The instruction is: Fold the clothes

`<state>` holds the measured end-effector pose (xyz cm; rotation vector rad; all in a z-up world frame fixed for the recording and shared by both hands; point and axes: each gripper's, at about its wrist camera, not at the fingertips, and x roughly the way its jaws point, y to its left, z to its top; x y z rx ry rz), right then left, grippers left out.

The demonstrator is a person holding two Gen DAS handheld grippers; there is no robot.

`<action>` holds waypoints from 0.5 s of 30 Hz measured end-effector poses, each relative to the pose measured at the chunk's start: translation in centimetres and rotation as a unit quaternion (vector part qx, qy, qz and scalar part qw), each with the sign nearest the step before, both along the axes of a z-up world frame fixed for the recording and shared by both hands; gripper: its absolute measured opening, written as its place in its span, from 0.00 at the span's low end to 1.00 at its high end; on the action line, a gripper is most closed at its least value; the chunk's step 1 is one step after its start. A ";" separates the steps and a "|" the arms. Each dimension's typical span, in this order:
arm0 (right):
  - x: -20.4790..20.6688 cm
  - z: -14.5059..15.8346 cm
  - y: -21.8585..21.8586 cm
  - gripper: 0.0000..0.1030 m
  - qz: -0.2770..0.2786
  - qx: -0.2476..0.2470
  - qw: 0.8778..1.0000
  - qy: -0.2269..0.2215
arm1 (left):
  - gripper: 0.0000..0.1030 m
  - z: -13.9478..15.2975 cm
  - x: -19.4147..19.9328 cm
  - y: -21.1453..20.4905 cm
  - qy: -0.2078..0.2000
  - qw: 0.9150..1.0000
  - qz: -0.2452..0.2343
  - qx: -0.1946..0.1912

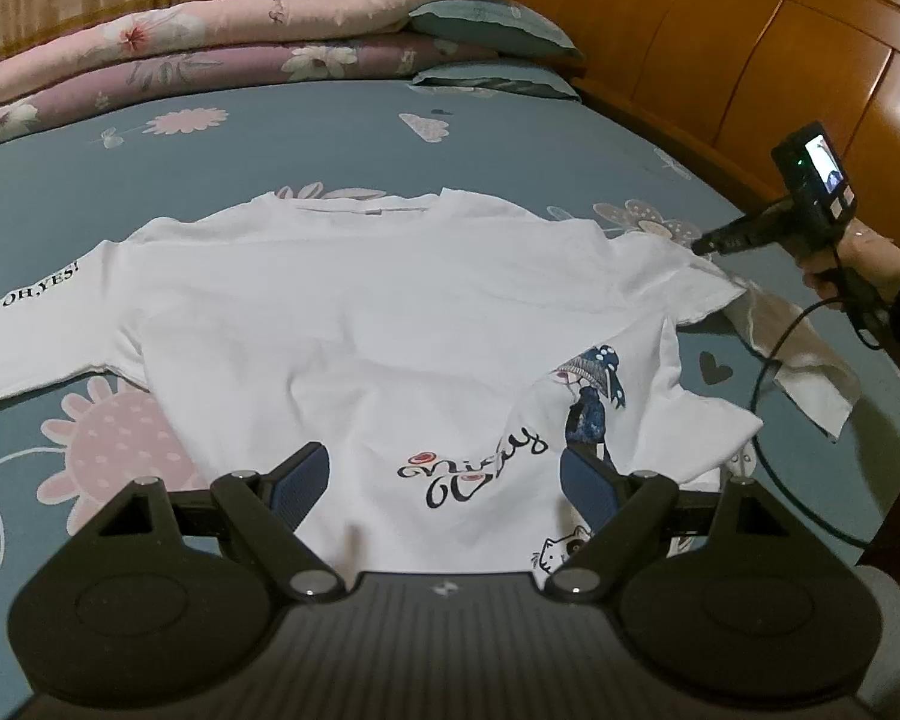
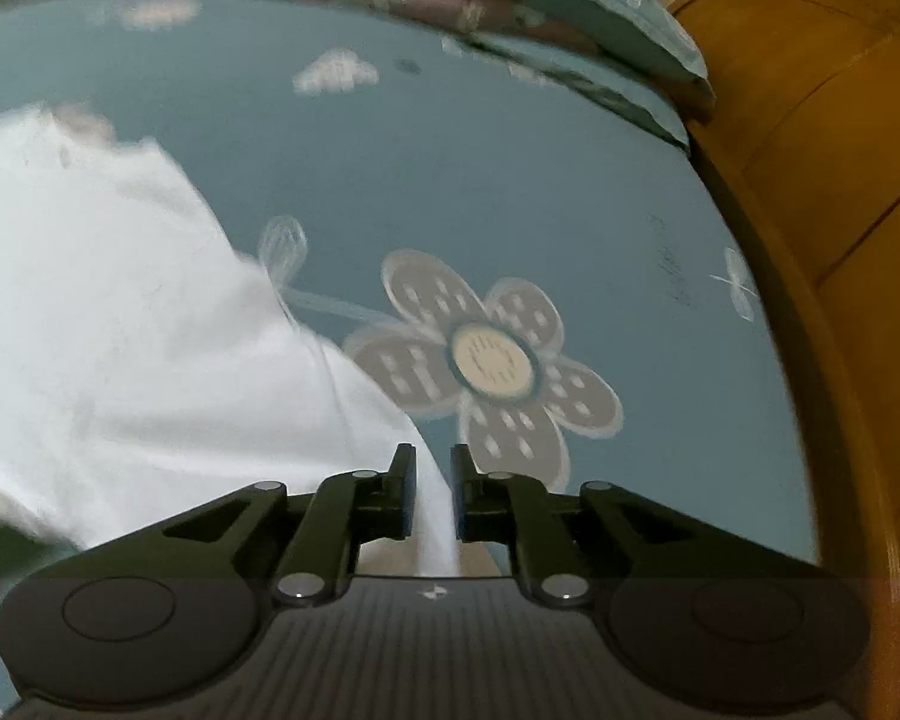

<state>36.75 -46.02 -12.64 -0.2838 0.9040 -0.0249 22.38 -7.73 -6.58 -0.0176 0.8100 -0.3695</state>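
A blue flowered bedsheet (image 1: 330,138) covers the bed, with a wooden headboard (image 1: 750,48) to the right of both sets of jaws and folded quilts (image 1: 210,42) far ahead. The white T-shirt (image 1: 360,312) lies spread ahead of the left gripper (image 1: 444,480), whose jaws stand released over its hem, bare sheet to either side. The right gripper (image 2: 433,492) has its jaws nearly clenched on a strip of the shirt's sleeve; that view is blurred. The sleeve's far end hangs past the bed edge.
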 end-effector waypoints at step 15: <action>9.3 -3.0 4.0 0.49 0.098 0.156 0.982 0.038 | 0.82 -0.8 2.2 1.3 0.006 1.000 0.010 -0.029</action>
